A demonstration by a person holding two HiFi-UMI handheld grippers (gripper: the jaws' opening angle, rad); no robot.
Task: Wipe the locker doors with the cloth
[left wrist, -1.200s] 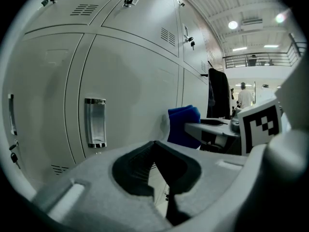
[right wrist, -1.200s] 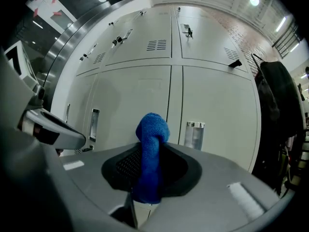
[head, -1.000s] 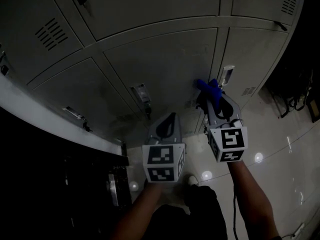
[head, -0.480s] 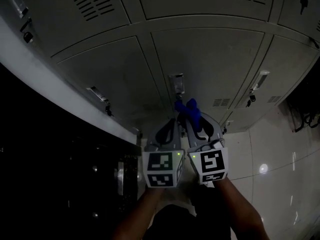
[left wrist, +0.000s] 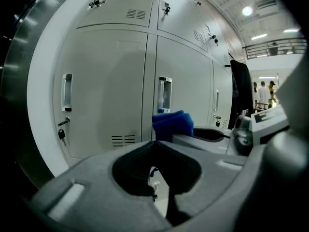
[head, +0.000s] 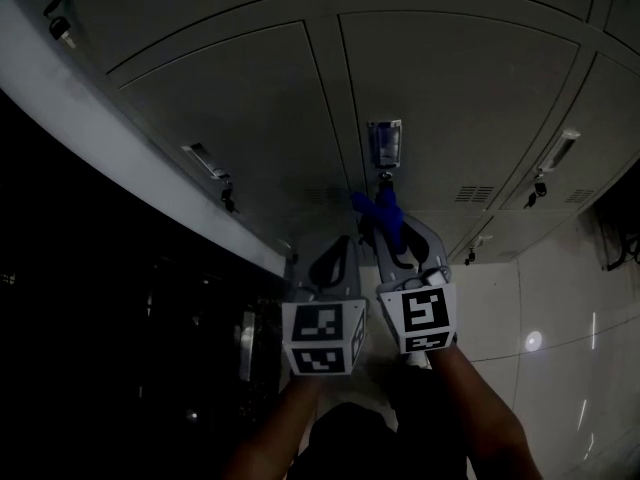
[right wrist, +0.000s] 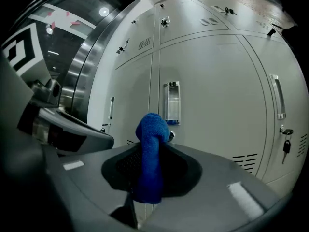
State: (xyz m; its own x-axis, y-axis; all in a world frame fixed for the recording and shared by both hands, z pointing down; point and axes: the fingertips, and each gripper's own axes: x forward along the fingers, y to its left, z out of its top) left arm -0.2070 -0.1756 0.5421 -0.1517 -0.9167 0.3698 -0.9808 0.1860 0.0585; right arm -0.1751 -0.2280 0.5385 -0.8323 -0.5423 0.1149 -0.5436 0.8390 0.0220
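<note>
Grey metal locker doors fill the upper part of the head view, and a pale glossy tiled floor shows at the lower right. Both grippers sit side by side at the lower centre, almost touching, each held out on a bare forearm.

A blue cloth is pinched in the right gripper, whose jaws are pressed onto it from both sides. In the right gripper view the cloth's long axis runs up the frame out of the hollow between the jaws. Its free end rises past the jaw tips and curls over toward the left. In the head view that free end points toward the top of the frame, at the lockers. It lies just below a vertical door handle with a clear holder, by the seam between two doors. Whether the cloth touches the door cannot be told.

The left gripper has its jaws pressed together at the tips, with nothing between them. In the left gripper view the cloth shows just beyond and to the right of these jaws, bunched on the other gripper.

A key hangs from the lock of the left-hand door, and vent slots sit low on that door.
</note>
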